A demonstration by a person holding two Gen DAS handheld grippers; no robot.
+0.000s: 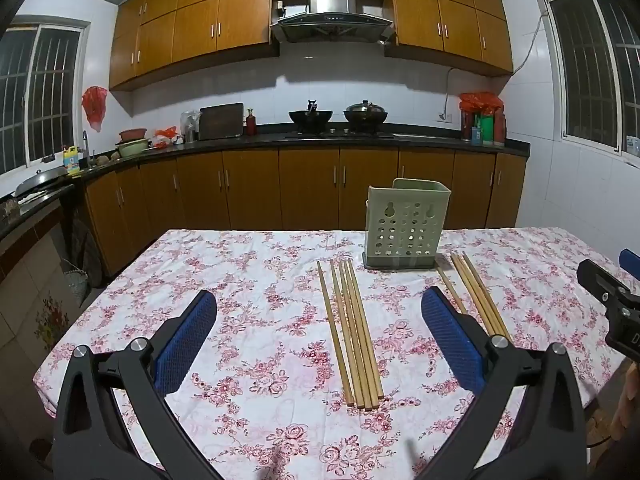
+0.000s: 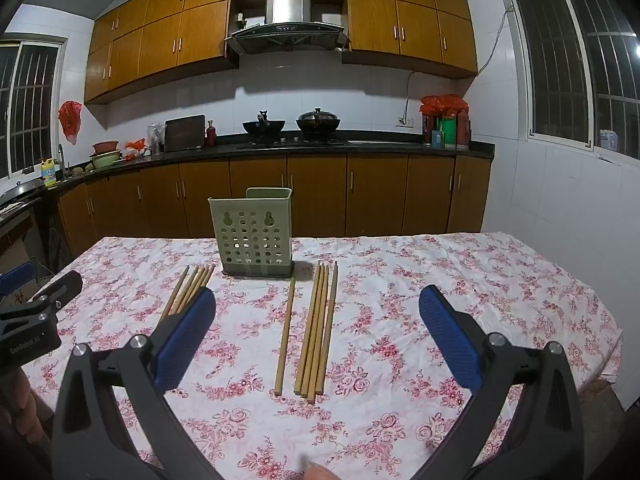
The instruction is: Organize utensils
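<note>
A pale green perforated utensil holder [image 1: 404, 228] stands upright on the floral tablecloth [image 1: 248, 320]; it also shows in the right wrist view [image 2: 256, 236]. A left group of several wooden chopsticks [image 1: 352, 332] lies in front of my open, empty left gripper [image 1: 320, 336]. A right group of several chopsticks [image 2: 316, 328] and one separate chopstick [image 2: 286, 332] lie between the pads of my open, empty right gripper [image 2: 318, 336]. Both grippers hover above the table, apart from the chopsticks. The left group is partly hidden behind the right gripper's left pad [image 2: 188, 332].
The right gripper's body [image 1: 612, 304] shows at the right edge of the left wrist view; the left gripper's body [image 2: 36, 316] shows at the left edge of the right wrist view. Kitchen counter and cabinets [image 1: 312, 188] stand beyond the table's far edge.
</note>
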